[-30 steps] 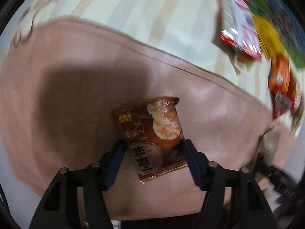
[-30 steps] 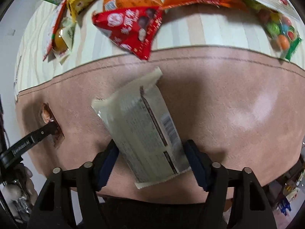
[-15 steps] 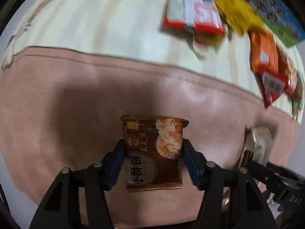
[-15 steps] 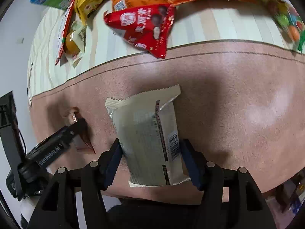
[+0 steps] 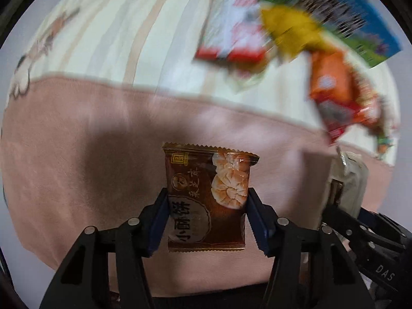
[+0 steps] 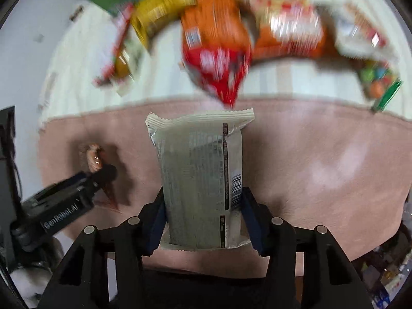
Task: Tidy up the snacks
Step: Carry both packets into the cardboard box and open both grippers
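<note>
While both packets are carried above the pink cloth (image 5: 77, 167), the brown biscuit packet (image 5: 207, 200) is clamped in the left gripper (image 5: 207, 219). The white wrapper (image 6: 202, 185) is clamped in the right gripper (image 6: 202, 219). Each long axis is pointed forward toward the blurred snack pile (image 6: 231, 31).

I see a glossy brown plastic pastry packet (image 5: 206, 200) catching a small highlight, and a cream wrapper (image 6: 200, 185) with a duller plastic-film sheen and crimped ends. Under both lies a pink mat (image 5: 77, 167), matt and soft like brushed cloth. Beyond it, the striped cream sheet (image 5: 116, 38) looks like smooth fabric. Each hand-held gripper (image 5: 207, 221) is matt black plastic with blue pads (image 6: 248, 219).
</note>
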The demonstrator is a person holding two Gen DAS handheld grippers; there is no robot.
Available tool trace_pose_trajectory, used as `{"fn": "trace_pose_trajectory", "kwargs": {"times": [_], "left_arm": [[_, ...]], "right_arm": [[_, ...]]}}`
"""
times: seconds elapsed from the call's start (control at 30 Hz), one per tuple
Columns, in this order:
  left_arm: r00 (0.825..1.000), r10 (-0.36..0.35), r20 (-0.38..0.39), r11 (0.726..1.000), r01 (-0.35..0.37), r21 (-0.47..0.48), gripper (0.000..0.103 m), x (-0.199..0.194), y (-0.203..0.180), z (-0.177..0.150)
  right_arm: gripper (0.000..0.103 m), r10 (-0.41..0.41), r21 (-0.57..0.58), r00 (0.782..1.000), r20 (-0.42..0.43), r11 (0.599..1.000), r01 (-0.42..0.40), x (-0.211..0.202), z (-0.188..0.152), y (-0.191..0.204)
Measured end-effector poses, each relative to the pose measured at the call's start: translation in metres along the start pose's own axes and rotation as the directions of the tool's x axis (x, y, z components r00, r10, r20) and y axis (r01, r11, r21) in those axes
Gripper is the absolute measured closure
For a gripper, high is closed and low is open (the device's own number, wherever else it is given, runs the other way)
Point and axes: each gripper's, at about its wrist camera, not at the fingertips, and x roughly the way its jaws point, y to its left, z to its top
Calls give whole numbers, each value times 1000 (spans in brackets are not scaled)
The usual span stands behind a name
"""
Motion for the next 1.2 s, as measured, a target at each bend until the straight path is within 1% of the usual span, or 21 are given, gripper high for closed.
{"fn": "trace_pose_trajectory", "kwargs": {"times": [0.07,0.13,0.2,0.3,0.37,0.43,0.47,0.53,0.63,0.67,0.73,0.77,0.83,0.87,0.9,0.93,1.0,1.1,1.13,1.17,1.2], "left_arm": [[998,-47,53,999,46,21,48,-32,-13,10],[990,-91,107,995,87,46,48,-65,-28,24],[978,-134,163,989,122,81,48,-98,-38,42],[956,-195,220,977,169,128,48,-148,-58,85],[943,-217,252,971,182,154,48,-173,-65,116],[939,-209,273,971,167,169,48,-183,-69,139],[939,-195,282,973,151,172,48,-186,-73,159],[943,-166,288,978,119,173,48,-179,-77,186],[957,-112,267,983,67,170,48,-167,-83,233],[965,-87,249,984,44,170,48,-160,-87,254],[977,-43,210,987,9,162,48,-137,-87,287],[981,-18,192,987,-14,162,48,-127,-87,300],[989,26,149,987,-49,154,48,-100,-86,329],[990,40,134,986,-61,153,48,-93,-87,341],[990,62,123,985,-81,153,48,-83,-87,352],[990,85,110,982,-102,159,48,-73,-88,361],[990,111,88,979,-124,163,48,-59,-88,375],[985,157,66,974,-165,156,48,-40,-86,393],[986,161,45,975,-166,150,48,-33,-85,398],[988,152,20,977,-153,145,48,-27,-85,403],[991,136,3,981,-136,140,47,-23,-85,406]], "right_arm": [[46,40,0,998,40,999,-40,-25,7,2],[46,86,-4,991,98,996,-86,-59,22,0],[46,119,-7,982,147,993,-119,-90,39,-4],[46,153,-22,964,218,988,-152,-131,77,-4],[46,154,-32,954,256,988,-150,-147,100,-2],[46,136,-37,945,299,991,-131,-168,124,-6],[46,117,-38,940,319,993,-110,-171,146,-7],[46,79,-29,934,349,997,-73,-181,176,-14],[46,27,-5,932,361,1000,-27,-184,230,-28],[46,9,2,933,360,1000,-10,-185,244,-35],[46,-27,15,934,355,1000,23,-179,283,-41],[46,-52,18,936,348,999,49,-175,304,-44],[46,-87,31,937,339,996,82,-171,330,-51],[46,-100,33,939,329,995,94,-164,348,-53],[46,-120,39,940,319,993,113,-158,365,-55],[46,-134,43,941,311,991,127,-156,370,-57],[46,-161,41,944,287,987,156,-138,398,-56],[45,-212,36,944,252,977,210,-113,429,-56],[44,-221,42,944,246,975,217,-111,427,-58],[43,-239,54,944,227,971,233,-103,436,-61],[39,-250,64,943,221,968,242,-97,438,-63]]}}
